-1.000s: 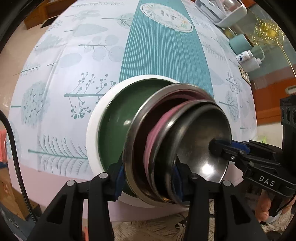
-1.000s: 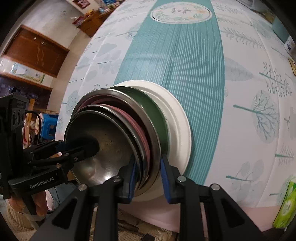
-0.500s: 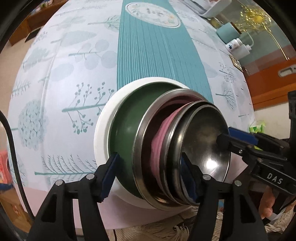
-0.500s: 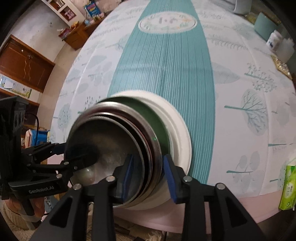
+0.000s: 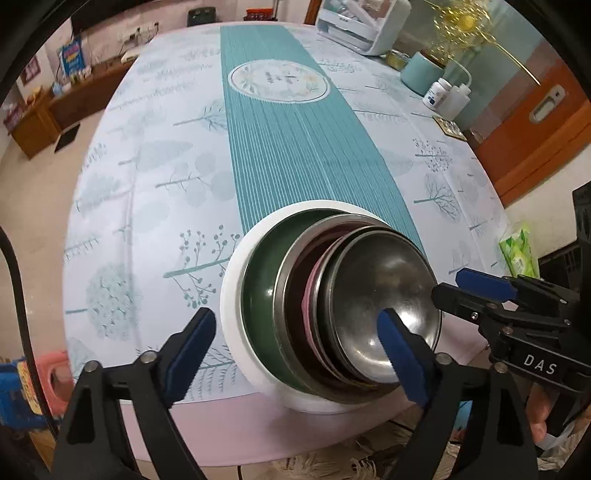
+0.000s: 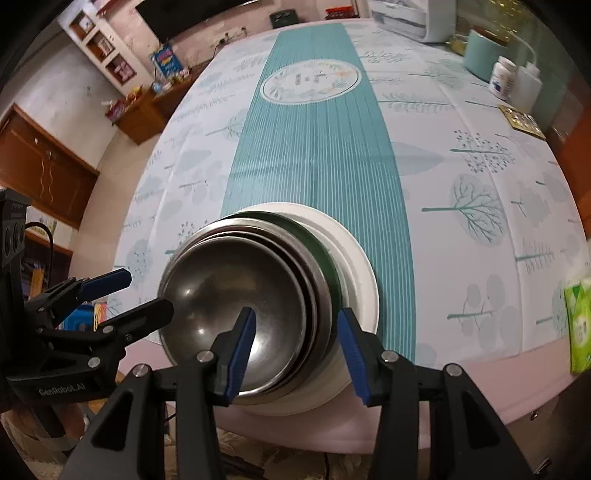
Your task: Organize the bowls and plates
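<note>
A nested stack stands near the table's front edge: a white plate (image 5: pixel 231 321) at the bottom, a dark green bowl (image 5: pixel 258 295), a wide steel bowl (image 5: pixel 286 280), a pink bowl (image 5: pixel 308 295) and a small steel bowl (image 5: pixel 380 280) on top. My left gripper (image 5: pixel 295 325) hovers above the stack's near side. Its jaws are opening wide and neither pad touches anything. In the right wrist view the white plate (image 6: pixel 364 280) and top steel bowl (image 6: pixel 221 291) show again. My right gripper (image 6: pixel 295 317) straddles the rims, its jaws are opening, and the pads stand off them. Each gripper shows in the other's view: the right (image 5: pixel 448 286), the left (image 6: pixel 146 291).
The pink table edge (image 5: pixel 258 417) runs just in front of the stack. At the back right stand a white appliance (image 5: pixel 362 26), a teal canister (image 5: pixel 421 72), a pill bottle (image 5: pixel 437 92) and a white bottle (image 5: pixel 458 101). A green tissue pack (image 6: pixel 580 325) lies at the right edge.
Both grippers were shut on the stack's rims. They have let go, spread their jaws and lifted away. The stack stays on the table.
</note>
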{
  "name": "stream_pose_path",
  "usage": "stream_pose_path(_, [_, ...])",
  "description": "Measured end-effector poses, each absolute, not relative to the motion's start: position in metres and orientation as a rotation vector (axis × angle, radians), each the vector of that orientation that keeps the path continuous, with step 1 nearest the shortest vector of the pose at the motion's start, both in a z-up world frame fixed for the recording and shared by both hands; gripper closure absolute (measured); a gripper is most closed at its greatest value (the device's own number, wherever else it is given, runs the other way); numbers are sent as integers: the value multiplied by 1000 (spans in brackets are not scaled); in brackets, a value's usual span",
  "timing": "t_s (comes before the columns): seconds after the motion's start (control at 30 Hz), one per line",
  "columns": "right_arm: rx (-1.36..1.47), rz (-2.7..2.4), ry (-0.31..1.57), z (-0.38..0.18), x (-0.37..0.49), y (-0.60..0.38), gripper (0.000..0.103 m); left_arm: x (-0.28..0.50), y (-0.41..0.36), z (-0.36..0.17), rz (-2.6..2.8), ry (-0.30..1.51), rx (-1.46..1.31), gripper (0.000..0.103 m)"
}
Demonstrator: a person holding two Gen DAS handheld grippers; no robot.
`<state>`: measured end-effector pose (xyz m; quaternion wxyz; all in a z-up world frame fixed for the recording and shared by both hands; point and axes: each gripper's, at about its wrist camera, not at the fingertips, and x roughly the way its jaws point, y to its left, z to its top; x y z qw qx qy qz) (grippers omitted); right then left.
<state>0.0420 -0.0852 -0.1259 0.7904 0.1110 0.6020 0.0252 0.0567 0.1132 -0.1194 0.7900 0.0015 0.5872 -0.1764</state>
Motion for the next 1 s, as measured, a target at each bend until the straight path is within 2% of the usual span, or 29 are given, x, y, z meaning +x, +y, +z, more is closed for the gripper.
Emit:
stream_pose_path(0.2, [250,22,1226,-107,24,-82,56,45,110,-98,-343,1187,14,14])
stream_pose_path(0.47, [210,-8,1078,-58,10,-79,56,28,105,-45,-239,1038,22,14])
stream_pose_path(0.67, [140,-4,991,-27,5,-75,46,11,96,-12,-166,958,22,8])
stream_pose_path(1.0, [100,-18,944,-5,-13,-84,45,-12,78,4,-84,950,11,7])
